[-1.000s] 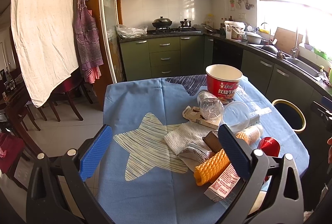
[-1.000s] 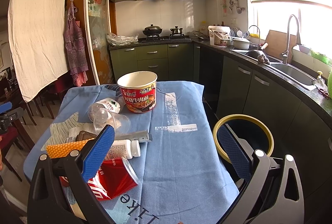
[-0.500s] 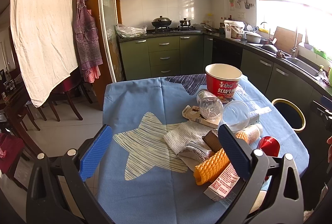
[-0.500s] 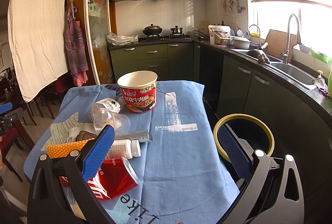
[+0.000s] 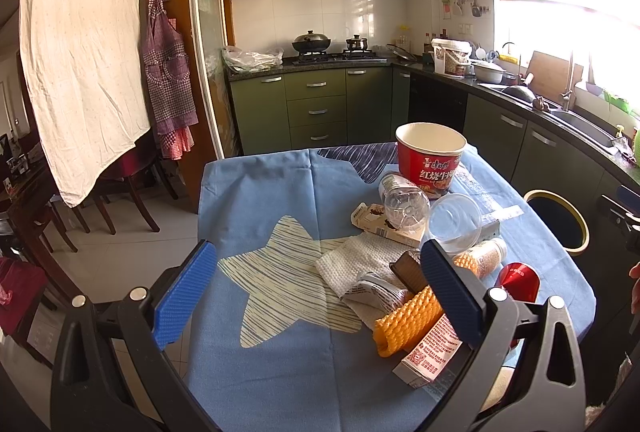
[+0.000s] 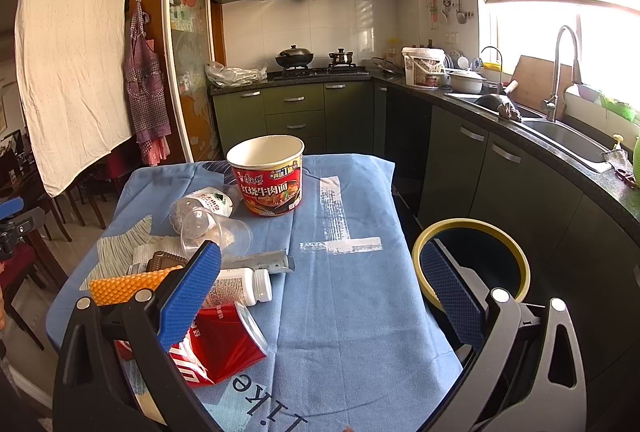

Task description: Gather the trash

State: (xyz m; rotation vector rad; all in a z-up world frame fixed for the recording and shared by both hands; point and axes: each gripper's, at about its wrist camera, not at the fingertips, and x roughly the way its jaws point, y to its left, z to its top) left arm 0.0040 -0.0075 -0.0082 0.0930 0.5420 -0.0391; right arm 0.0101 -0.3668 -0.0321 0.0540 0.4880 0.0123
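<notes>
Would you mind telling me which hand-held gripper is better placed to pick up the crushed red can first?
Right. The right hand-held gripper is open with the crushed red can just beside its left finger, and the bin lies ahead.

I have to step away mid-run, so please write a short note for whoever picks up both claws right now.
Left claw: open, empty, above the blue tablecloth.
Right claw: open, empty, between the litter and the yellow-rimmed black bin beside the table.
Nothing visibly collected yet.
Left on the table: red instant-noodle tub, clear plastic cup, white pill bottle, crushed red can, orange foam sleeve, white paper towel.
</notes>
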